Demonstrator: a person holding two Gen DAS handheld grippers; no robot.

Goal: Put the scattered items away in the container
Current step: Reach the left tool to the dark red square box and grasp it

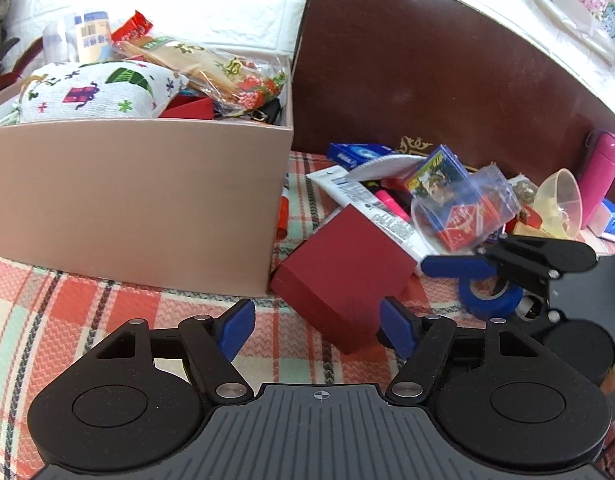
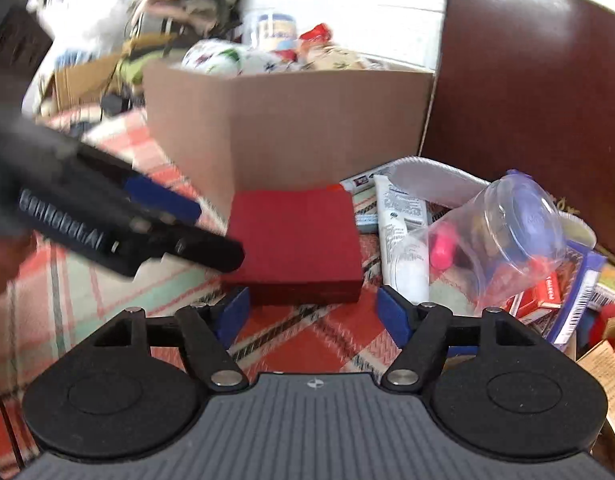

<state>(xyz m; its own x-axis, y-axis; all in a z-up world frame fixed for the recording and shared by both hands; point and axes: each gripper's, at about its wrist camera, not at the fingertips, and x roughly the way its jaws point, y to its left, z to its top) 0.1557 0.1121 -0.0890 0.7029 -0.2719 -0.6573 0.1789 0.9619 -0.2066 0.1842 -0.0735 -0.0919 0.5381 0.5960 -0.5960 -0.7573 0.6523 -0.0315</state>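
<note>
- The red box [image 2: 295,240] lies on the plaid cloth [image 1: 87,320], just beside the near corner of the tan container [image 1: 139,200], which is already heaped with a patterned pouch [image 1: 99,92] and packets.
- Relative to the red box, the loose pile sits on the side away from the container: a white tube [image 2: 403,240] touching or nearly touching its edge, then a clear plastic cup [image 2: 503,232], a blue card box [image 1: 437,172], a roll of blue tape [image 1: 489,298] and a pink bottle [image 1: 601,176] furthest off.
- The left gripper [image 1: 317,326] hovers close to the red box with its tongs spread wide, nothing between them; the box's nearest corner points into the gap.
- The right gripper [image 2: 313,314] faces a flat side of the red box, tongs likewise apart and holding nothing.
- The red box looks rigid, matte and fairly light, likely card; it should not crush or slip easily.
- It looks about as wide as the spread tongs, so pinching one wall or edge may be safer than spanning opposite flat sides.
- The container is crowded, so the box would probably need setting on top.
</note>
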